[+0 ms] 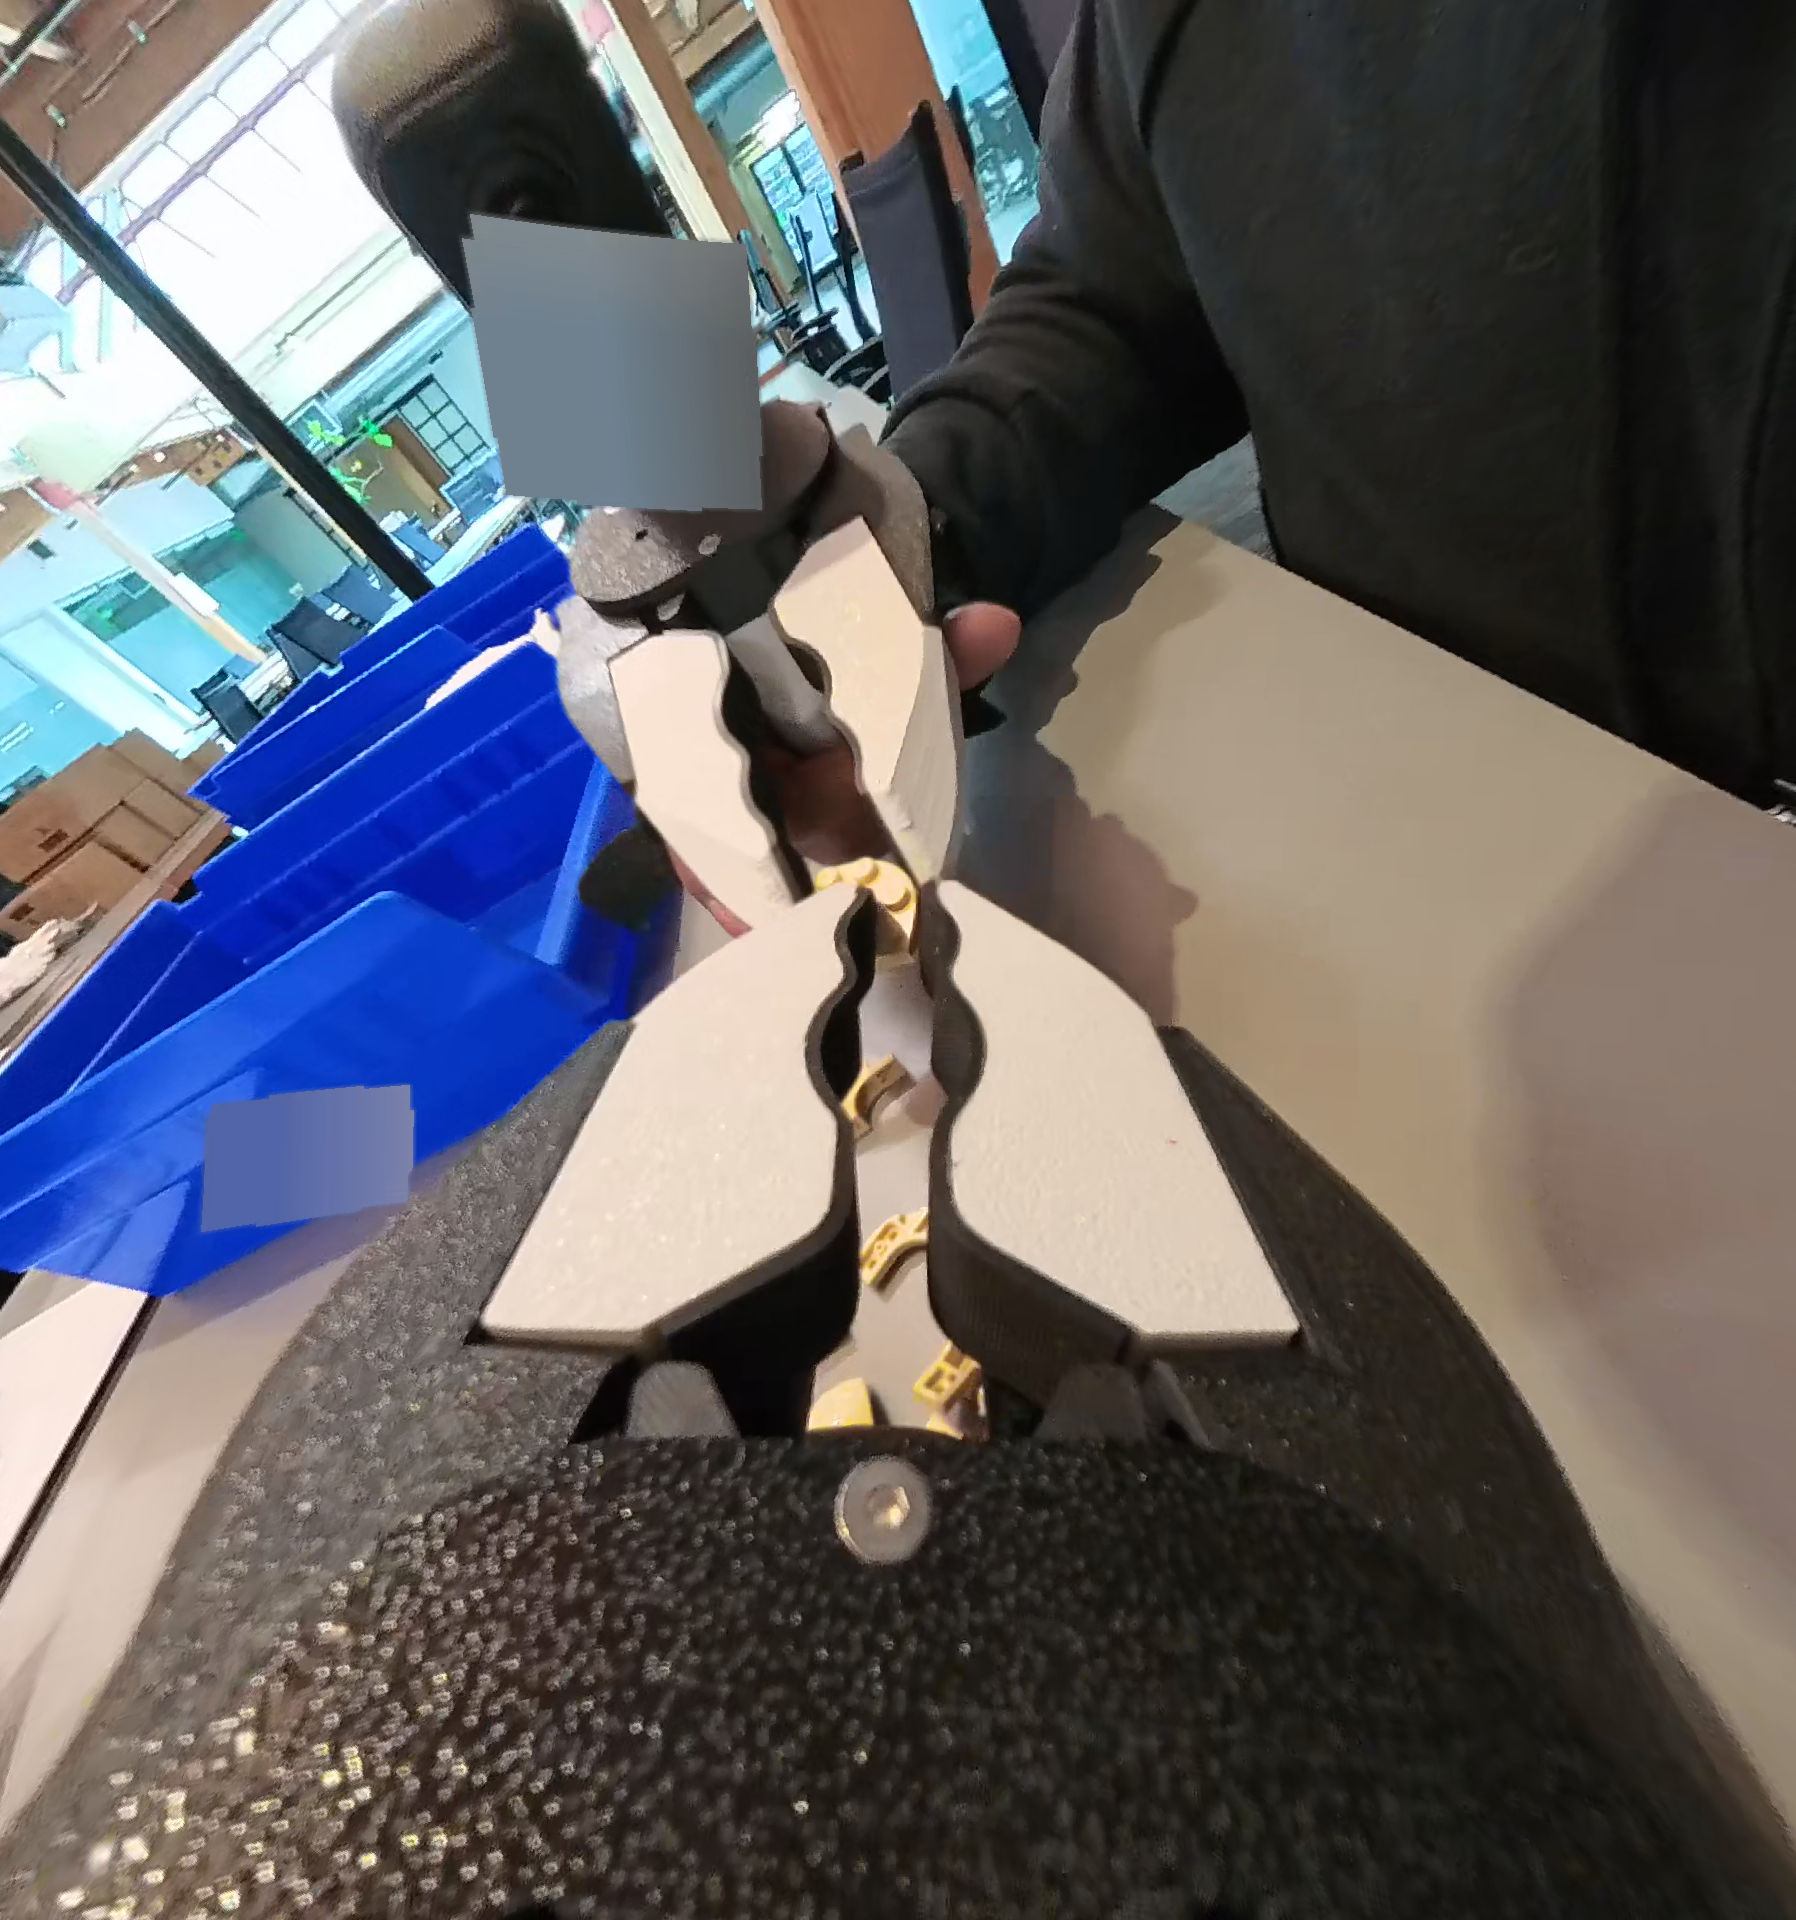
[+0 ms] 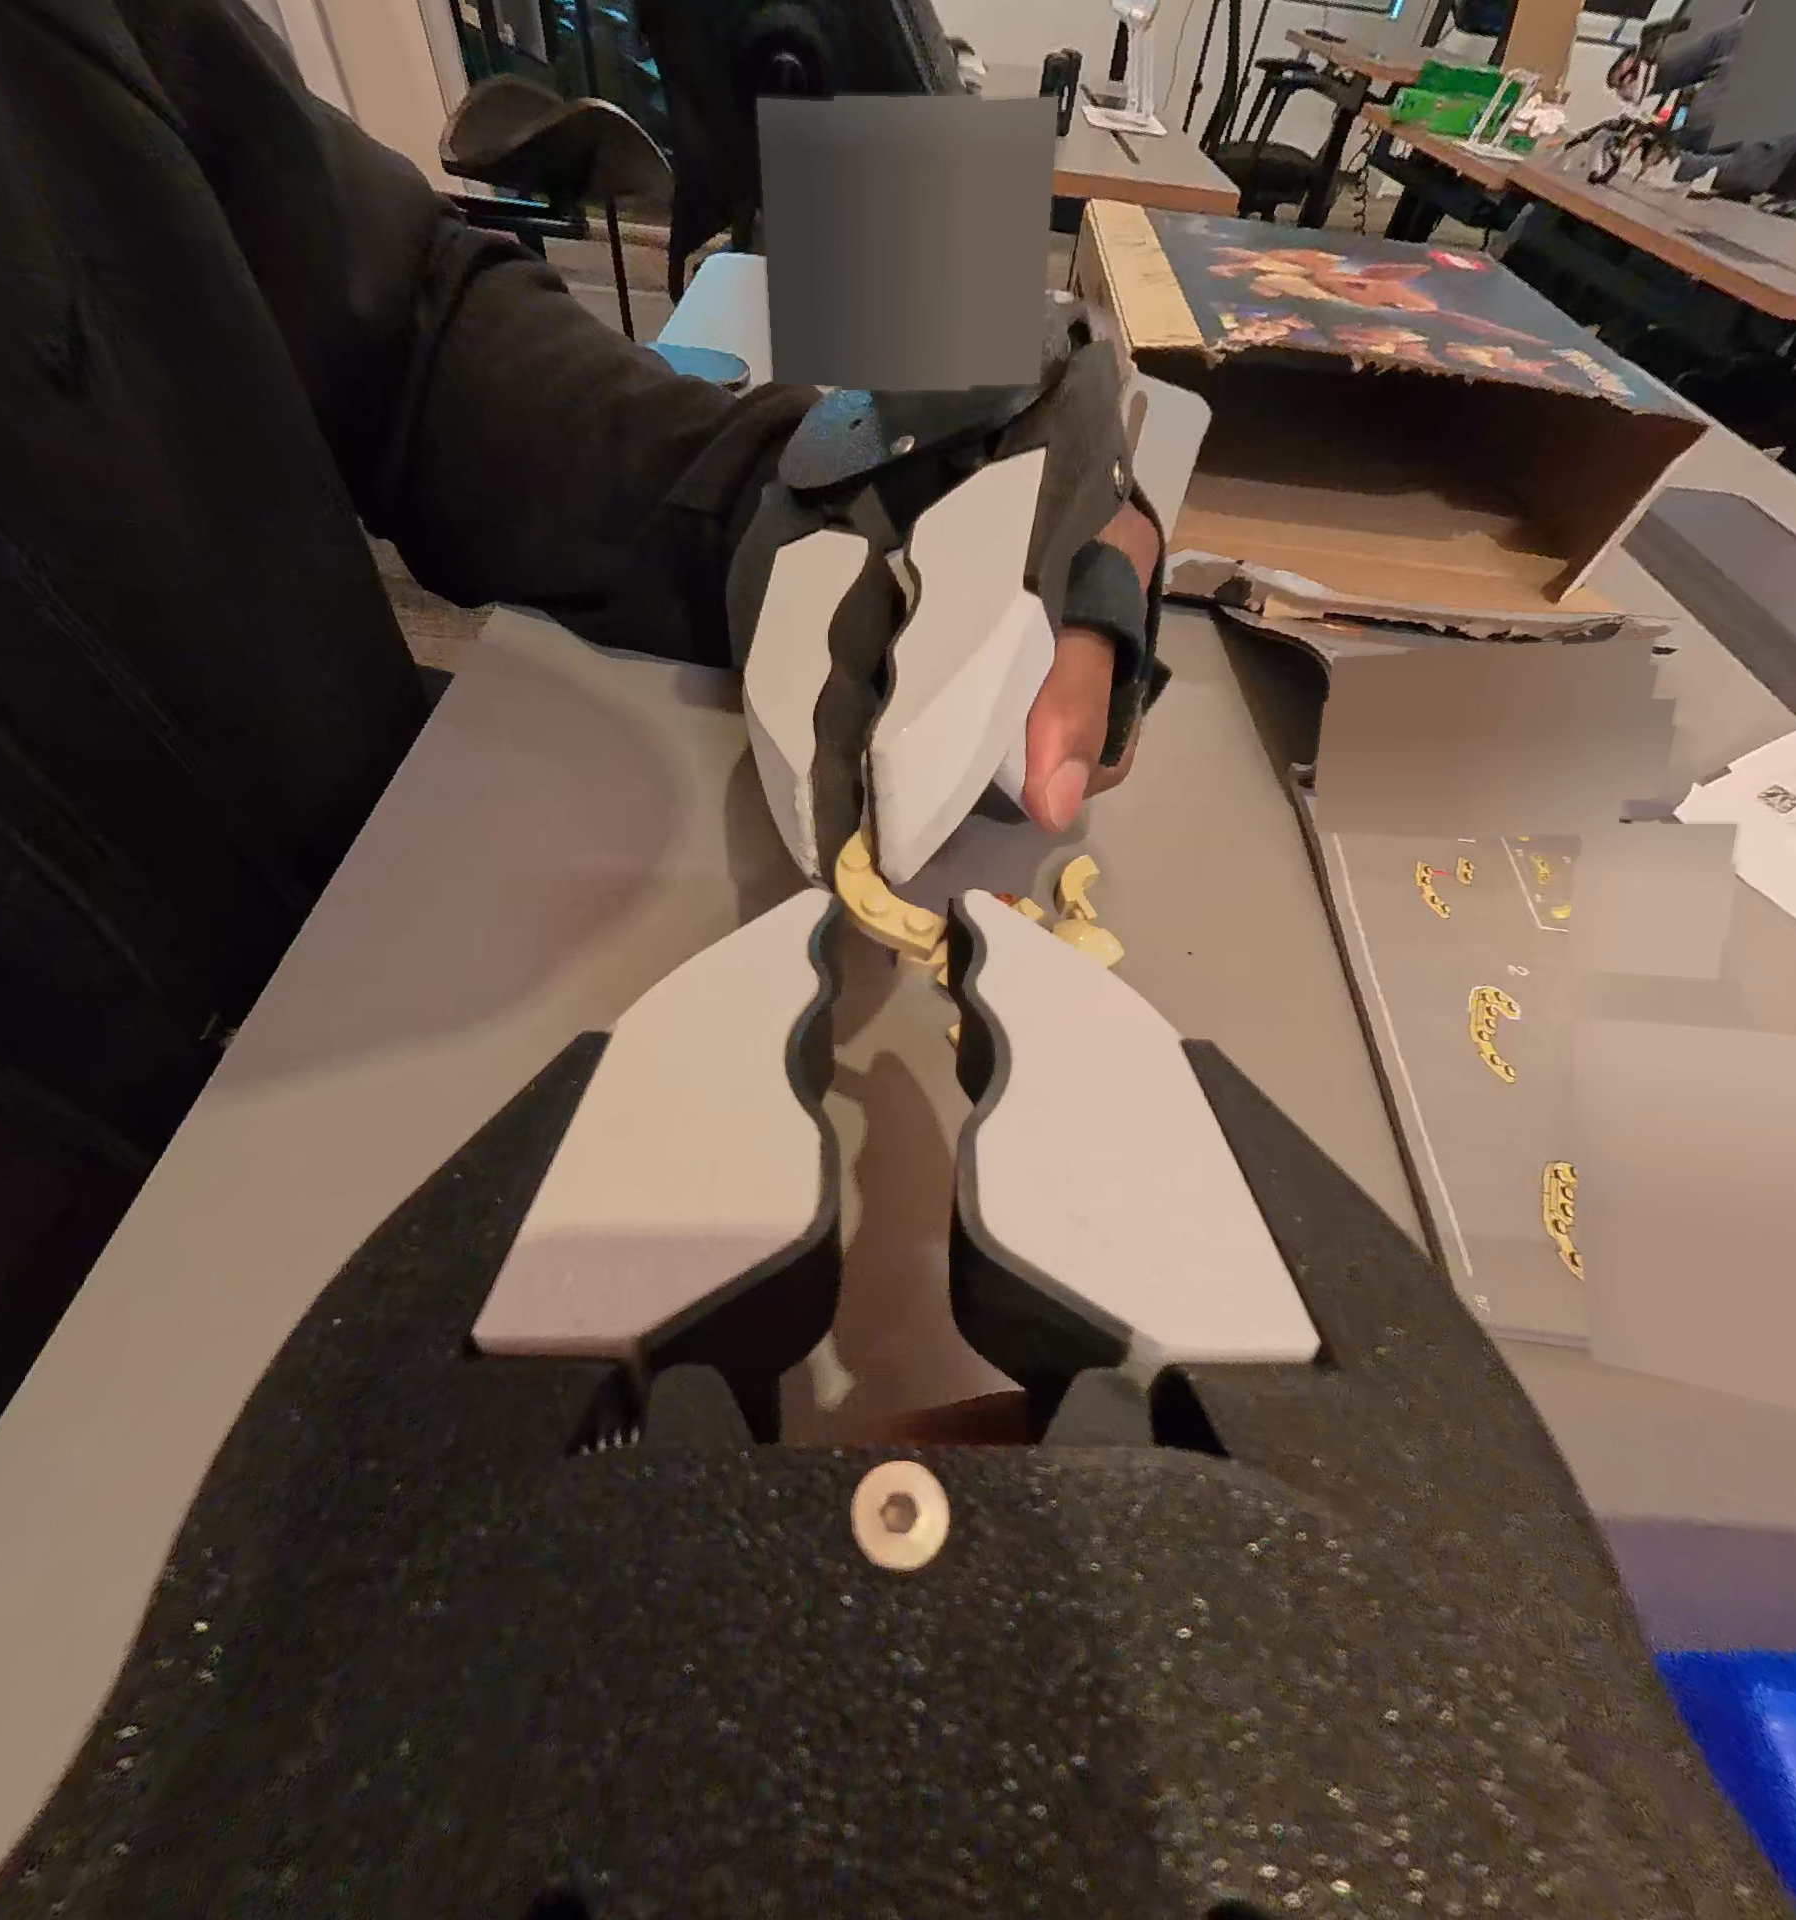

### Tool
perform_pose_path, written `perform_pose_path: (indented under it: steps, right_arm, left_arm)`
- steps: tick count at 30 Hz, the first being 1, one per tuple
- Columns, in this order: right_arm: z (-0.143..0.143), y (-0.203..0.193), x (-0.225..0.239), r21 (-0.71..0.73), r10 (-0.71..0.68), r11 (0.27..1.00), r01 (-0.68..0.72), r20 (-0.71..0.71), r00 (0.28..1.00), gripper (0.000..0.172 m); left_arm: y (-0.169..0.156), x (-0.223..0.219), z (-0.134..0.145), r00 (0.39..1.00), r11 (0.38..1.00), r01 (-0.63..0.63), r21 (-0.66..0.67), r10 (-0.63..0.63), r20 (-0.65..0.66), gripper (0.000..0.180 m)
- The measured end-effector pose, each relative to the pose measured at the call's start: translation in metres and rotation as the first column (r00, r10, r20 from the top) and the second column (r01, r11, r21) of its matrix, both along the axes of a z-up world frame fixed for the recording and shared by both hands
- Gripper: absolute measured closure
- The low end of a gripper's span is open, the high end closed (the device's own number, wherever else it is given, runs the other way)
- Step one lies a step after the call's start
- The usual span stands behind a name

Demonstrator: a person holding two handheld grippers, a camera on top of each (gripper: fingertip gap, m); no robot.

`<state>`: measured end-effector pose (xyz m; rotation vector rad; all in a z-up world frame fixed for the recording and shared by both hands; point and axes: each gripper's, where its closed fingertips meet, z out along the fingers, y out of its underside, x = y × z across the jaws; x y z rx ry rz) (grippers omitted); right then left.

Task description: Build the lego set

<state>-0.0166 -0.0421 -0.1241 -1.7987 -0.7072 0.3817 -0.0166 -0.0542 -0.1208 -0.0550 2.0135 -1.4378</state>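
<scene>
My left gripper (image 1: 896,899) is shut on one end of a tan curved studded plate (image 1: 892,927) and holds it above the grey table (image 1: 1393,935). In the right wrist view the left gripper (image 2: 858,868) comes in from above with that plate (image 2: 899,920) pinched at its tips. My right gripper (image 2: 894,909) is open around the plate's other end. That end lies against its right finger (image 2: 977,935), and a gap shows at the left pad. In the left wrist view the right gripper (image 1: 858,873) meets mine tip to tip.
Loose tan pieces (image 2: 1081,883) lie on the table just beyond the grippers, and others (image 1: 894,1247) show under my left fingers. Blue bins (image 1: 354,935) stand to the left. An open cardboard box (image 2: 1393,468), an instruction booklet (image 2: 1476,1039) and white paper (image 2: 1787,821) lie to the right. The grippers are tip to tip, or close to it.
</scene>
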Motion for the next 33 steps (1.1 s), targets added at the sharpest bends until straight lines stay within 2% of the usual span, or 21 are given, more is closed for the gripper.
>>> perform_pose_path:
  steps: [8,13,17,21,23,25,28,33]
  right_arm:
    - [0.001,-0.001,-0.003,0.062,0.019,0.998,-0.019,0.014,1.000,0.155]
    - [0.011,-0.001,-0.002,0.151,0.005,0.988,-0.004,-0.003,1.000,0.155]
    - [0.010,0.001,-0.001,0.166,-0.013,0.986,0.012,0.006,1.000,0.155]
    - [0.006,0.003,0.004,0.162,-0.046,0.986,0.041,0.027,0.999,0.155]
    - [0.004,0.004,0.009,0.152,-0.072,0.986,0.066,0.033,0.997,0.155]
    - [0.001,0.004,0.013,0.152,-0.094,0.985,0.086,0.046,0.994,0.155]
    - [-0.003,0.002,0.015,0.146,-0.101,0.985,0.092,0.058,0.993,0.155]
    - [-0.006,0.003,0.017,0.143,-0.105,0.985,0.095,0.063,0.992,0.155]
  left_arm:
    - [-0.001,-0.003,-0.002,0.999,1.000,0.024,-0.015,-0.024,-0.031,0.172]
    - [0.009,0.006,-0.004,0.997,0.999,-0.043,-0.002,0.043,-0.059,0.167]
    - [0.012,0.006,-0.001,0.995,0.998,-0.043,-0.039,0.039,-0.093,0.166]
    - [0.024,0.015,-0.012,0.981,0.993,-0.112,0.022,0.114,-0.158,0.163]
    - [0.040,0.026,-0.024,0.950,0.975,-0.202,0.089,0.217,-0.224,0.163]
    - [0.057,0.036,-0.039,0.889,0.943,-0.291,0.158,0.328,-0.318,0.162]
    - [0.068,0.044,-0.052,0.812,0.912,-0.359,0.197,0.410,-0.416,0.161]
    - [0.065,0.039,-0.074,0.763,0.896,-0.303,0.324,0.432,-0.480,0.160]
